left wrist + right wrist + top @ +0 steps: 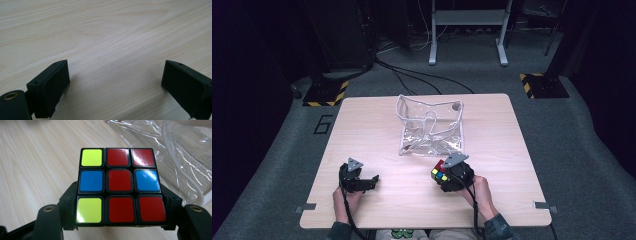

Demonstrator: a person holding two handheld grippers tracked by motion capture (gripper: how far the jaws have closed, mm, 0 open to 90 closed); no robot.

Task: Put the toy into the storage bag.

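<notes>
The right tool (443,174) is clamped on a black-framed puzzle cube with red, blue and yellow squares (120,186), held at five o'clock on the pale wooden worktop (377,125), just short of the crumpled clear plastic zip pouch (431,125). The cube's other faces are hidden. The left tool (373,180), at seven o'clock, has its jaws apart over bare wood.

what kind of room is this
Probably a lab or recording workspace: a lone wooden table on grey carpet, hazard-striped stand bases, loose floor cables and a metal frame behind.
</notes>
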